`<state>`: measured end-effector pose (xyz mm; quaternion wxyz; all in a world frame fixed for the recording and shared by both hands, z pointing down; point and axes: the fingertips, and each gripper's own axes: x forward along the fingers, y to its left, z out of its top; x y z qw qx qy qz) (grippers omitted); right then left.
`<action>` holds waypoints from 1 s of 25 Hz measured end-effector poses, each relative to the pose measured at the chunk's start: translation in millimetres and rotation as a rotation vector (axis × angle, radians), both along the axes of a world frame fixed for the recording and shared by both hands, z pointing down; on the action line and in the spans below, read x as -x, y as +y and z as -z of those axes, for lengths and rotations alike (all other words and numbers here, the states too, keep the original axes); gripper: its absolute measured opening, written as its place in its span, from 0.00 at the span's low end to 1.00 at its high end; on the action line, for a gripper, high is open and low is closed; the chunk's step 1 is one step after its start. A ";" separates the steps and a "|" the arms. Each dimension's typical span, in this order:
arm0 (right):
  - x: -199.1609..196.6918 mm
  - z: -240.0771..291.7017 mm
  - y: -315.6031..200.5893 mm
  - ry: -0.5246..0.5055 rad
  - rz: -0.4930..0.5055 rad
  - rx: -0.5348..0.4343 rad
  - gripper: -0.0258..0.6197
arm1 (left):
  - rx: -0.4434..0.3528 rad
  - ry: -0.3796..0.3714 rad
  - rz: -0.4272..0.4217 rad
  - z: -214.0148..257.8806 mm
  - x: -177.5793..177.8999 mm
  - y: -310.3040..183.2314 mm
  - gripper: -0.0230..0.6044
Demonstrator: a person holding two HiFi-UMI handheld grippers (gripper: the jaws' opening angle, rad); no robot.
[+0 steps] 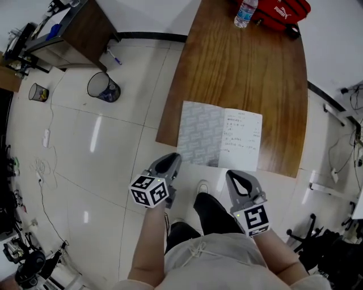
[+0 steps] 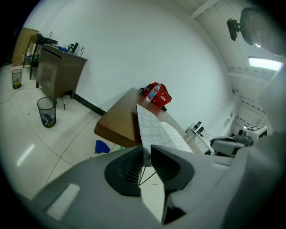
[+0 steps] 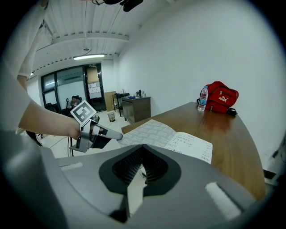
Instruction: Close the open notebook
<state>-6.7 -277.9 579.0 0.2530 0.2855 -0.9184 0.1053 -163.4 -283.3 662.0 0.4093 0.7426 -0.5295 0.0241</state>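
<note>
The open notebook [image 1: 220, 136] lies flat at the near edge of the wooden table [image 1: 244, 73], its grey patterned cover on the left and a written white page on the right. My left gripper [image 1: 170, 160] is at the cover's near left corner. In the left gripper view [image 2: 146, 150] the jaws stand a little apart, with the cover's edge [image 2: 149, 125] showing in the narrow gap. My right gripper [image 1: 235, 175] hangs just short of the table edge, below the written page [image 3: 190, 145]. In its own view [image 3: 143, 147] the jaws meet at the tips with nothing between them.
A water bottle [image 1: 245, 13] and a red bag [image 1: 281, 12] sit at the table's far end. A mesh waste basket [image 1: 103, 88] and a brown cabinet [image 1: 79, 28] stand on the tiled floor to the left. The person's legs and shoe [image 1: 202, 187] are below the grippers.
</note>
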 end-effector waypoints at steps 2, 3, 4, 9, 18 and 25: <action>-2.2 3.6 3.6 -0.005 -0.008 -0.002 0.05 | -0.017 -0.001 -0.008 10.4 -0.9 0.4 0.12; -3.0 6.6 5.6 -0.008 -0.011 -0.004 0.05 | -0.026 -0.004 -0.016 16.8 -2.0 0.6 0.12; -3.8 9.9 7.4 -0.011 -0.015 -0.006 0.05 | -0.035 -0.009 -0.026 23.5 -3.2 0.6 0.11; -11.0 27.6 13.7 -0.024 -0.039 -0.027 0.05 | -0.085 -0.027 -0.059 58.6 -11.6 -1.2 0.10; -43.7 61.5 19.0 -0.113 -0.172 -0.040 0.05 | -0.197 -0.061 -0.234 127.7 -77.6 -9.4 0.08; -85.5 69.4 22.3 -0.180 -0.327 -0.001 0.05 | -0.225 -0.092 -0.440 143.3 -148.6 -17.4 0.08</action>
